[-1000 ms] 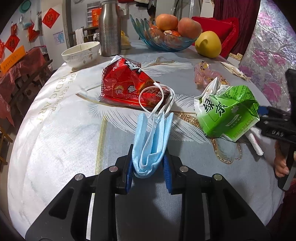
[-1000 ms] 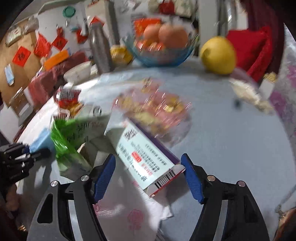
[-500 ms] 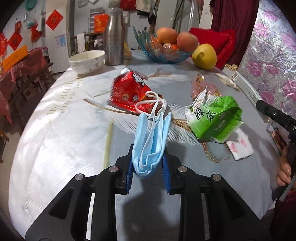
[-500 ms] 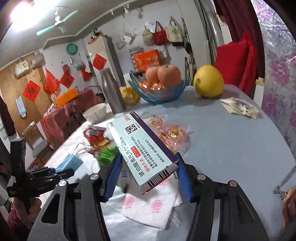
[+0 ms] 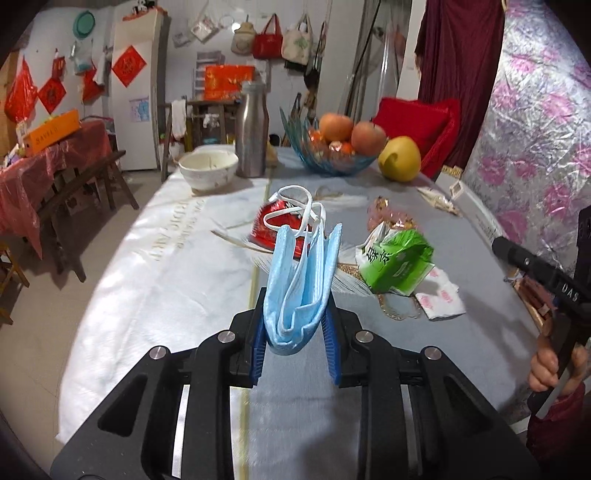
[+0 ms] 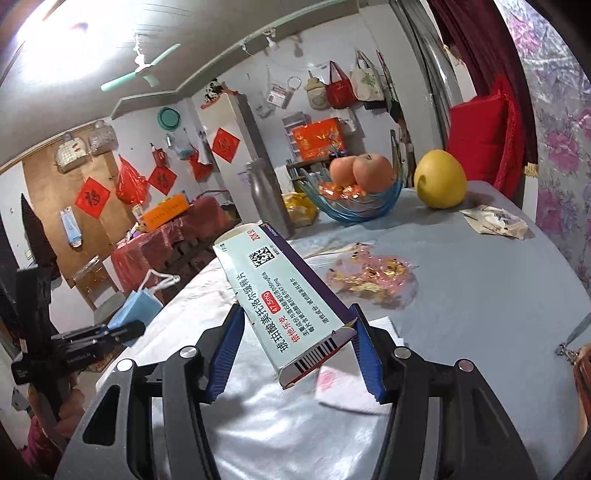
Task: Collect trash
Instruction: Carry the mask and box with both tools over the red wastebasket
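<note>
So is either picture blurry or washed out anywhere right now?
Left wrist view: sharp, blue mask crisp, fisheye bending at the edges. Right wrist view: also sharp, medicine box print legible, but the ceiling light blows out the top left corner.

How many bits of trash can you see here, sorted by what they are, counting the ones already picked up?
Face mask, in the left gripper: 1
Medicine box, in the right gripper: 1
Snack packets, red and green: 2
Clear pink wrapper: 1
Tissue packet: 1
Crumpled pale wrapper: 1
Total: 7
</note>
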The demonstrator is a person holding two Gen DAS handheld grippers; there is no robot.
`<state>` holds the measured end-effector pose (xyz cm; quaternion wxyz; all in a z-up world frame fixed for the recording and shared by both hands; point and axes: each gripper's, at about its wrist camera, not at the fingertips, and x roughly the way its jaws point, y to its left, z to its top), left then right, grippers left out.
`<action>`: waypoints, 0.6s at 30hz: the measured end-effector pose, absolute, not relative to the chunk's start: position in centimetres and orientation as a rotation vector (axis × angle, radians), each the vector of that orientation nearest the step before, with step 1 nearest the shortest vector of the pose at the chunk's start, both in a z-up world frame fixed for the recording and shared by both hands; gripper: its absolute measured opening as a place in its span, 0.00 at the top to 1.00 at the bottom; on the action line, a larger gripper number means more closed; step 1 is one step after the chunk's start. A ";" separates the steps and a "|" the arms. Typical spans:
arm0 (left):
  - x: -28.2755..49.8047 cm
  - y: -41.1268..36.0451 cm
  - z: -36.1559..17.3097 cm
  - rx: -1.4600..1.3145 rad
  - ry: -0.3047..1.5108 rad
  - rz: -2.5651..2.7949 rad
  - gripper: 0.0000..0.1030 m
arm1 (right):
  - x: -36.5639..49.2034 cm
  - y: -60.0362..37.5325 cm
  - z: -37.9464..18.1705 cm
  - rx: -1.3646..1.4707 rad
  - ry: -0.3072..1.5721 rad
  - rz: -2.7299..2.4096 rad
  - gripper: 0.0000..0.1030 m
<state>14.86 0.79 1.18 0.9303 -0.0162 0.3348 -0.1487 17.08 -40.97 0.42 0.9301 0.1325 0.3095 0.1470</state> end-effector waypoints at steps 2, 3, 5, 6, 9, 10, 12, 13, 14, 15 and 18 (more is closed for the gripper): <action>13.9 1.6 1.6 -0.033 0.673 -0.287 0.73 | 16.2 -40.5 0.8 0.265 0.625 0.313 0.45; 13.4 2.0 1.8 -0.031 0.668 -0.276 0.73 | 15.7 -40.2 1.1 0.262 0.621 0.321 0.44; 12.2 2.9 1.9 -0.030 0.662 -0.253 0.73 | 14.9 -39.5 1.5 0.259 0.617 0.337 0.44; 11.7 3.4 1.9 -0.031 0.660 -0.243 0.73 | 14.4 -39.2 1.6 0.258 0.615 0.347 0.44; 9.7 5.0 2.0 -0.032 0.655 -0.208 0.73 | 12.9 -38.0 2.3 0.256 0.604 0.380 0.44; 8.8 5.7 2.1 -0.032 0.650 -0.193 0.73 | 12.3 -37.5 2.6 0.253 0.599 0.393 0.44; 7.4 7.0 2.1 -0.031 0.642 -0.173 0.73 | 11.4 -36.6 3.0 0.247 0.594 0.413 0.44; 6.5 7.6 2.2 -0.029 0.638 -0.161 0.73 | 10.8 -35.9 3.3 0.240 0.590 0.425 0.44; 5.9 8.2 2.2 -0.029 0.635 -0.153 0.73 | 10.3 -35.3 3.6 0.232 0.587 0.436 0.44; 5.1 8.8 2.2 -0.029 0.633 -0.145 0.73 | 9.6 -34.5 3.9 0.221 0.585 0.451 0.44; 2.6 11.0 2.1 -0.031 0.631 -0.112 0.73 | 8.1 -32.4 4.8 0.192 0.578 0.490 0.44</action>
